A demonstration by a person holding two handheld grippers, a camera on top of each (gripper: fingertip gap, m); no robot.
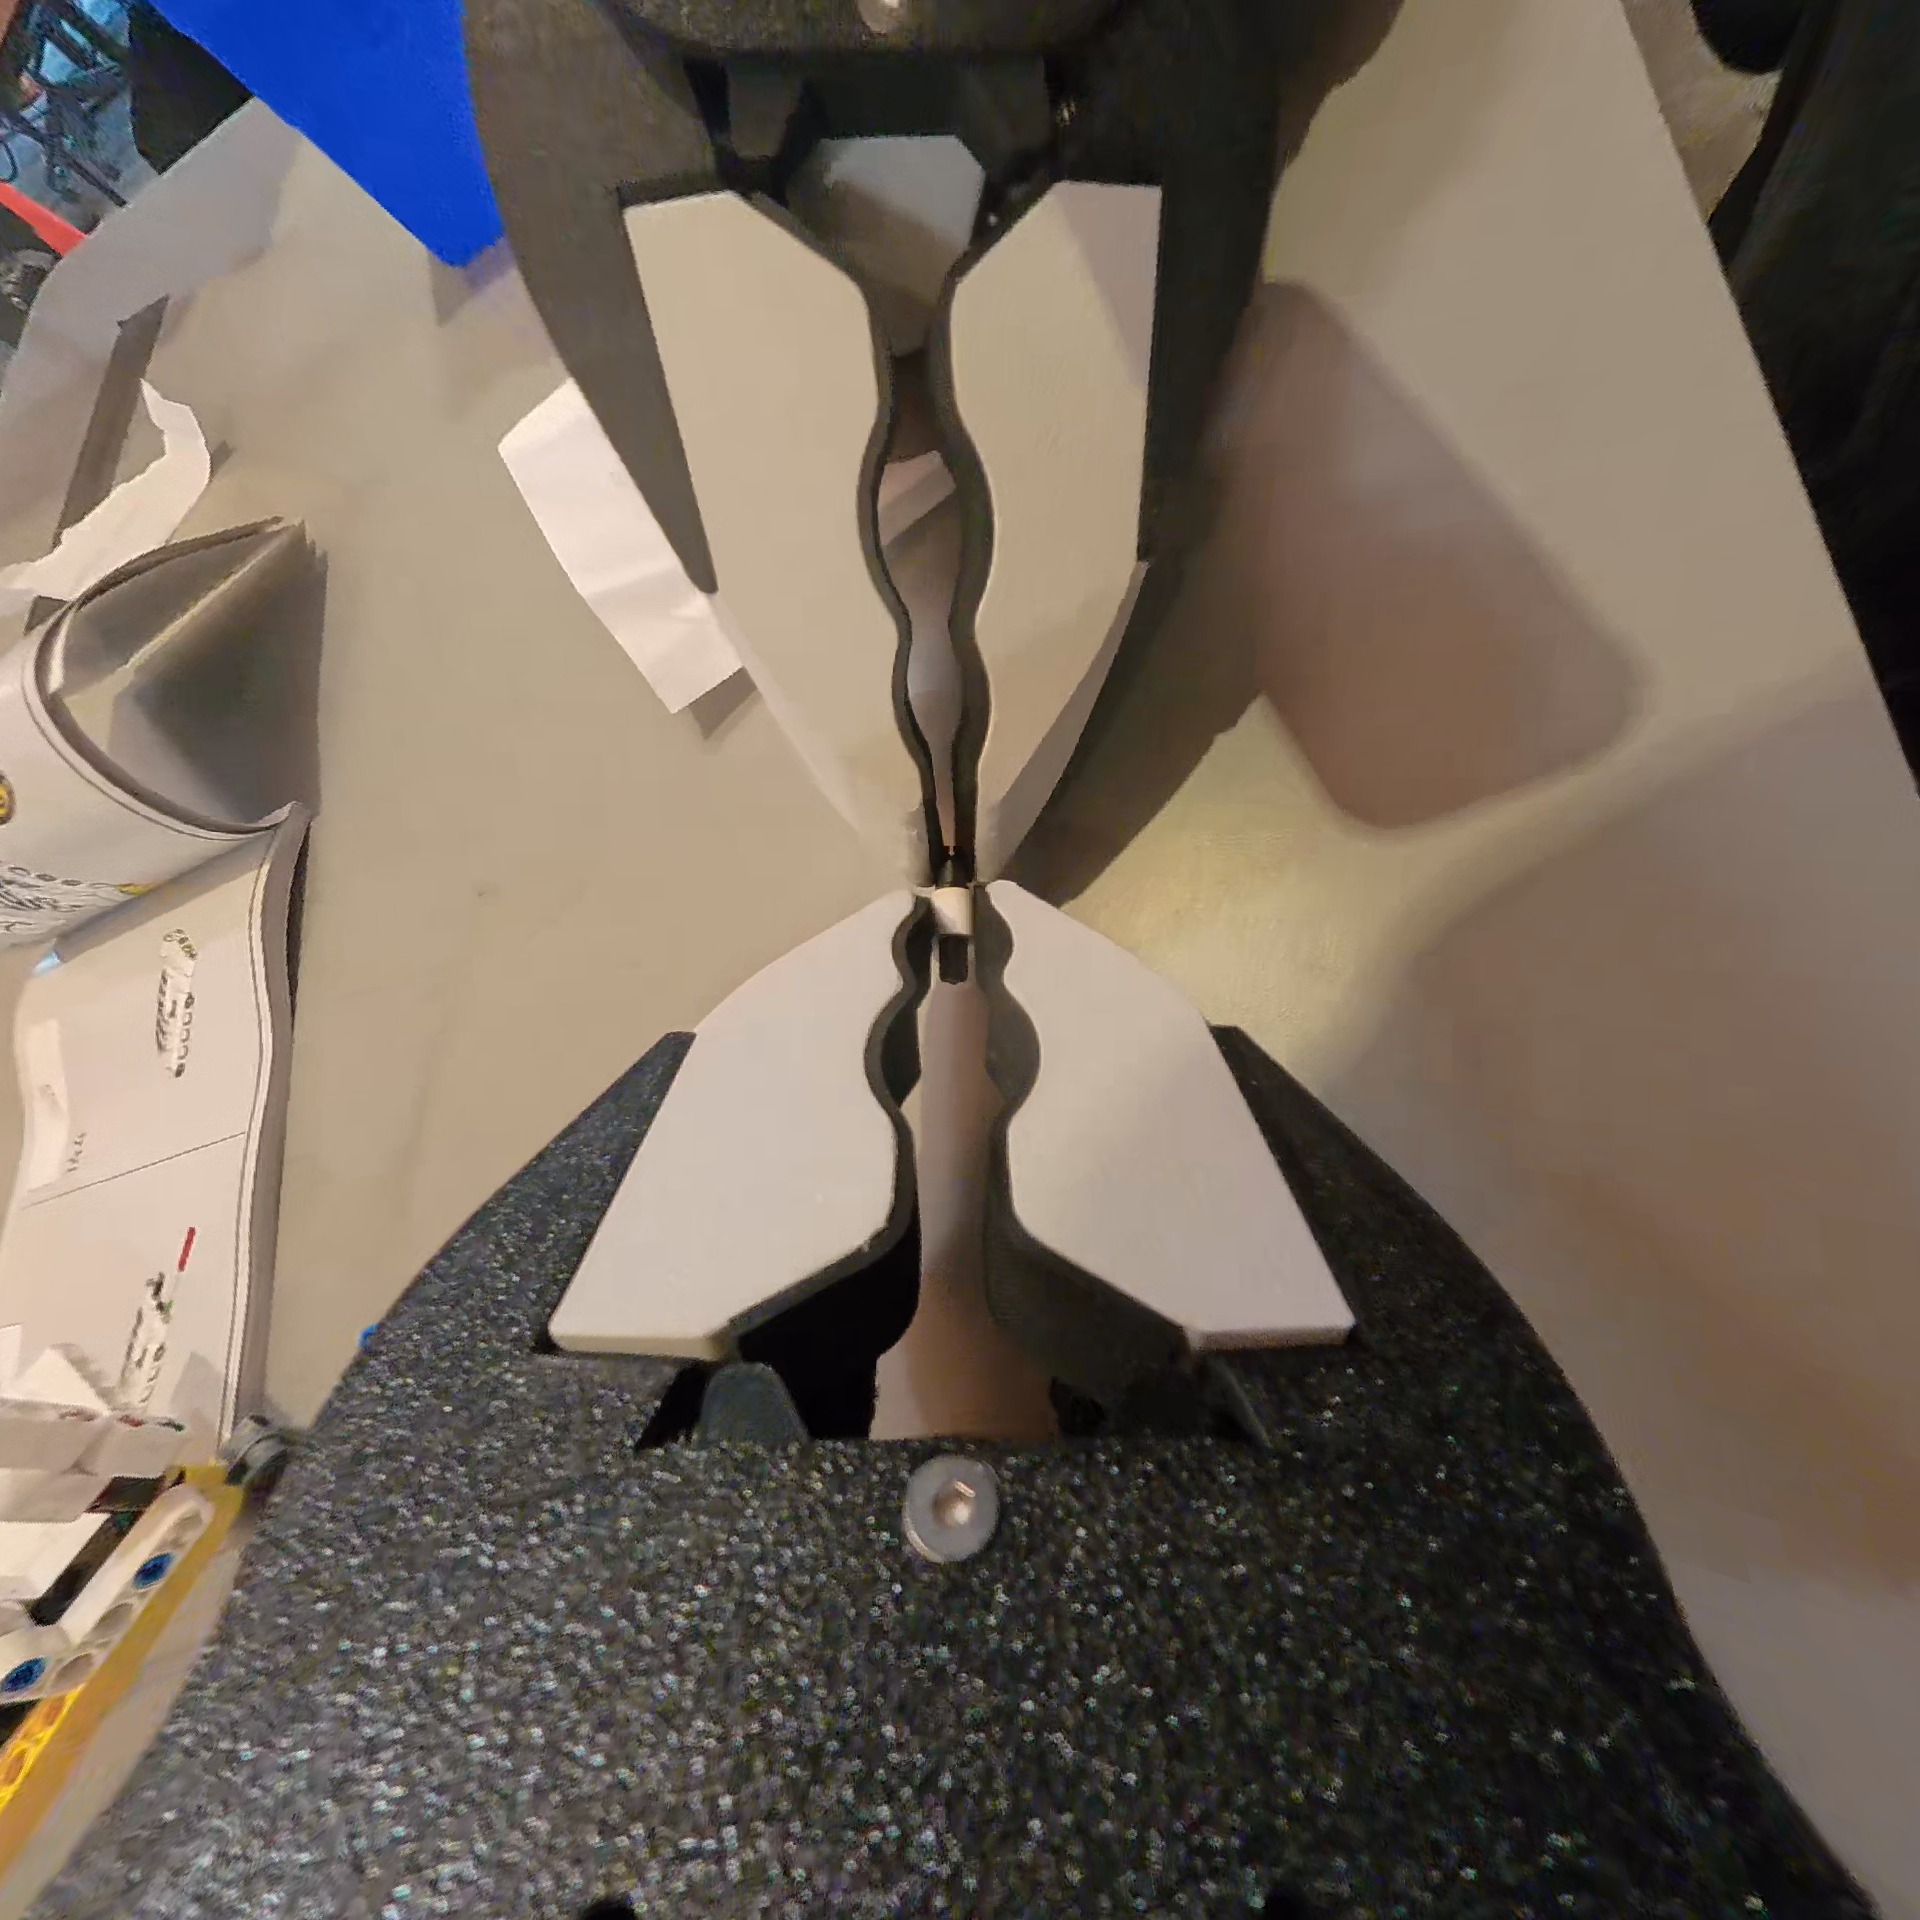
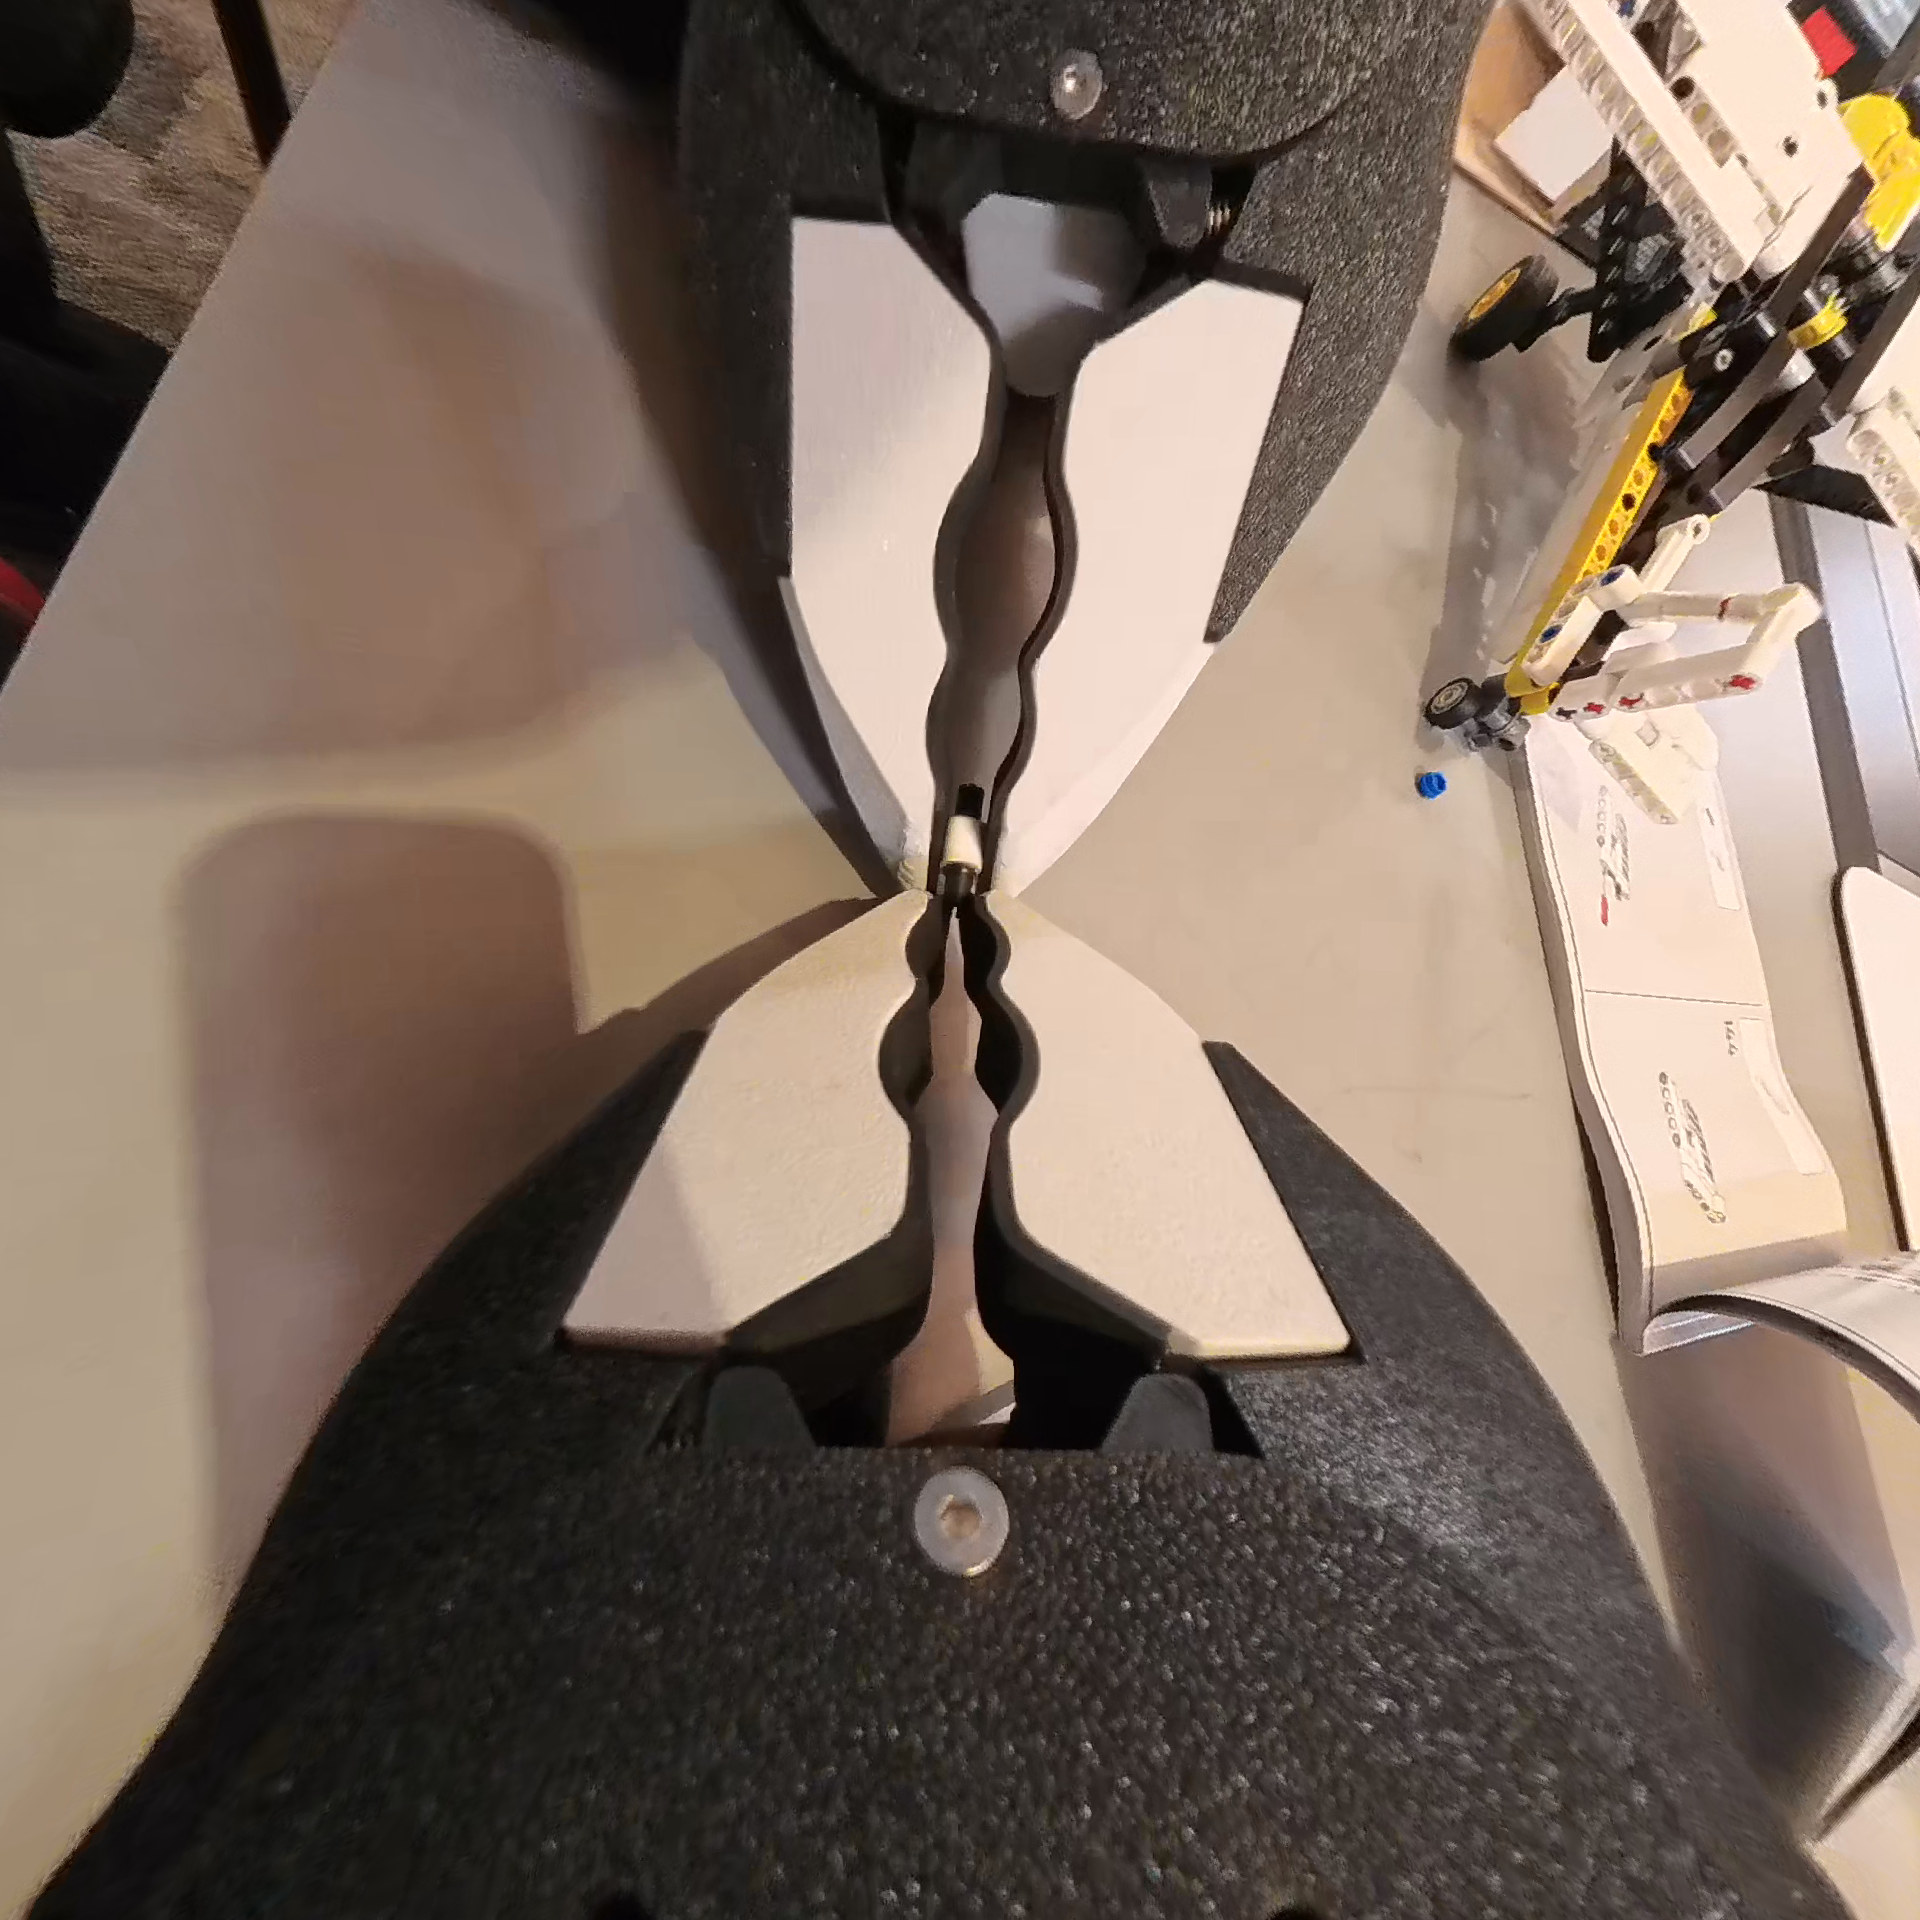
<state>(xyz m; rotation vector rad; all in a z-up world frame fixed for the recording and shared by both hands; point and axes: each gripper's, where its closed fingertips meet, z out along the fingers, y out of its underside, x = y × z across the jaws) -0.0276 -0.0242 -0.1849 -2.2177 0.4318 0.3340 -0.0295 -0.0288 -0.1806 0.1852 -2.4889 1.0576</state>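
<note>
My two grippers meet tip to tip above the pale table [image 1: 520, 831]. My left gripper [image 1: 953, 904] is shut on a small white sleeve [image 1: 953, 912] with a black pin [image 1: 951, 956] through it; the pin's rear end sticks back between the fingers. The right wrist view shows the sleeve [image 2: 963, 840] in the left gripper [image 2: 966, 847] opposite. My right gripper [image 2: 951, 904] is shut, its tips pinching the pin's black front end [image 2: 958, 881]. It also shows in the left wrist view [image 1: 953, 847], closed around that end.
A yellow, white and black building-brick model [image 2: 1662, 416] stands at the right, with a small blue piece [image 2: 1431, 782] loose beside it. An open instruction booklet [image 2: 1683, 1039] lies near it and shows in the left wrist view [image 1: 135, 1039]. A white paper slip [image 1: 613, 561] lies on the table. The small blue piece [image 2: 1431, 782] is about 15 centimetres from both grippers' fingertips.
</note>
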